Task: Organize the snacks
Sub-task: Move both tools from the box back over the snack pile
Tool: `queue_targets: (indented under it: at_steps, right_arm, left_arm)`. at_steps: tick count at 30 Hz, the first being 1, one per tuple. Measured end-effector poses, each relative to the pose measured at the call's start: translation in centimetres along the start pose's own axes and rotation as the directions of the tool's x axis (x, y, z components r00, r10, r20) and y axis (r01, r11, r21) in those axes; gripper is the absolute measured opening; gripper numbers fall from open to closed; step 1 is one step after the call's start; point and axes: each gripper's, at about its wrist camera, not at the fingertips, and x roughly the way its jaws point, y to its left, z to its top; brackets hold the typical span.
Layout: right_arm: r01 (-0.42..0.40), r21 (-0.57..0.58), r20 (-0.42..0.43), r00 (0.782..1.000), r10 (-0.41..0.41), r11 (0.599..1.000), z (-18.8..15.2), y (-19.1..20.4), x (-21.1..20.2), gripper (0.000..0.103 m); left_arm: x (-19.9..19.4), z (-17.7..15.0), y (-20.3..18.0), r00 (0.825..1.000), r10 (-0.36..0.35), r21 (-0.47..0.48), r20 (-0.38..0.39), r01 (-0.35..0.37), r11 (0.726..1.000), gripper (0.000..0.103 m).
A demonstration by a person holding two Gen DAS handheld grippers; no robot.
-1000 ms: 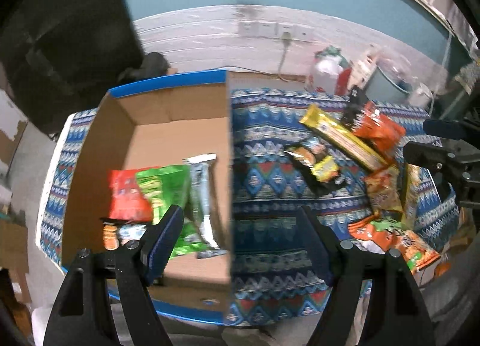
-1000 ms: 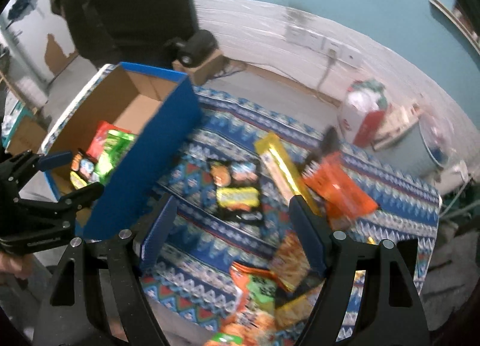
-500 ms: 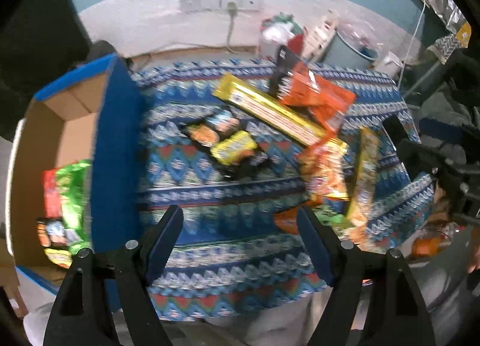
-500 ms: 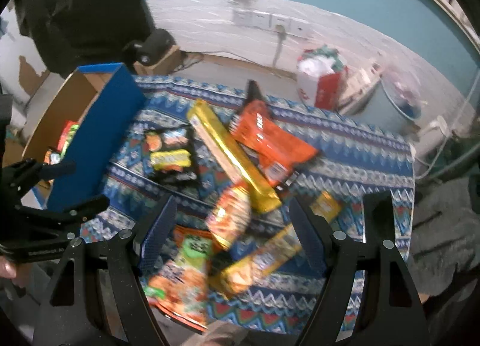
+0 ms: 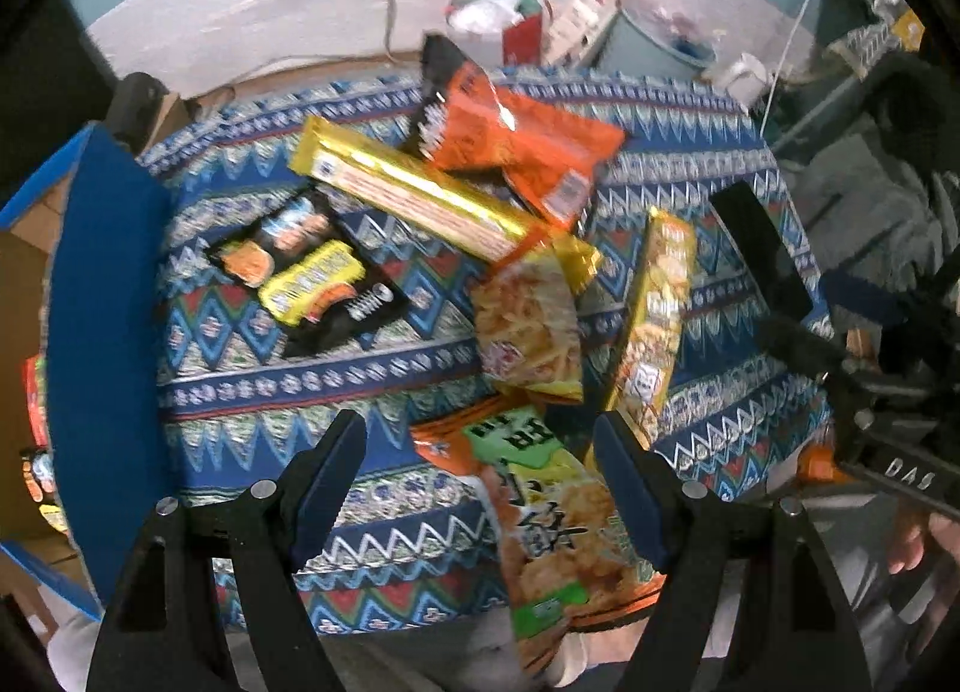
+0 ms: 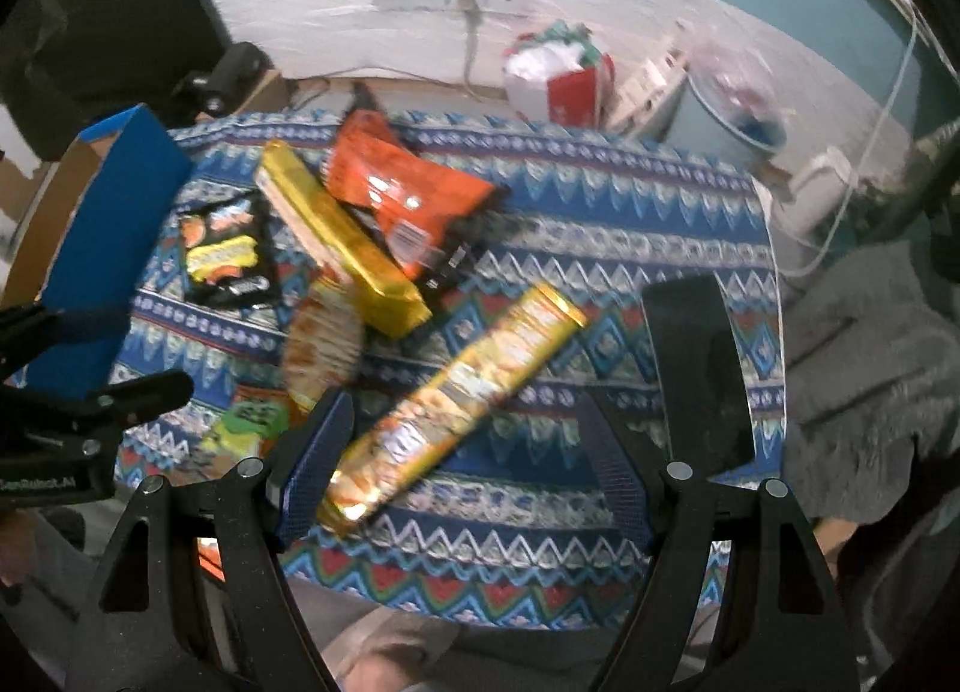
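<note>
the loose snack packets lie heaped on the blue zigzag-patterned tabletop (image 5: 372, 386), mostly toward its right side and near edge; the blue-sided cardboard box (image 5: 102, 332) stands at its left edge. a long gold foil bar (image 5: 414, 194) lies under a crinkled orange bag (image 5: 528, 146), with a black-and-yellow packet (image 5: 306, 278) beside the box. a flat black slab (image 6: 696, 374) lies by the right edge. the left claw (image 5: 480, 488) is spread over an orange-and-green snack bag (image 5: 546, 512); the right claw (image 6: 462, 452) is spread over a long yellow biscuit pack (image 6: 456, 398). a second ago both looked at the box; now the pile fills both views.
</note>
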Motion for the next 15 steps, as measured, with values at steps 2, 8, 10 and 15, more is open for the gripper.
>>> queue_targets:
  at_steps: [2, 8, 10, 15]
  right_arm:
    - [0.009, 0.016, -0.006, 1.000, -0.009, 1.000, -0.2, -0.7, 0.3, 0.078]
    - [0.010, 0.024, -0.016, 1.000, -0.010, 1.000, -0.4, -1.3, 0.7, 0.078]
    - [0.009, 0.018, -0.016, 1.000, -0.008, 1.000, -0.4, -1.2, 0.8, 0.078]
    - [0.011, 0.006, -0.026, 1.000, -0.010, 1.000, -0.4, -0.8, 1.2, 0.078]
  left_arm:
    - [1.3, 0.1, -0.6, 0.999, -0.008, 0.003, -0.040, 0.008, 1.000, 0.079]
    - [3.8, -0.2, -1.2, 0.993, -0.005, 0.009, -0.117, 0.006, 1.000, 0.079]
    - [4.5, -0.4, -1.3, 0.990, -0.005, 0.021, -0.142, 0.008, 1.000, 0.079]
    - [6.2, -1.4, -1.1, 0.980, -0.035, 0.016, -0.196, 0.039, 0.999, 0.079]
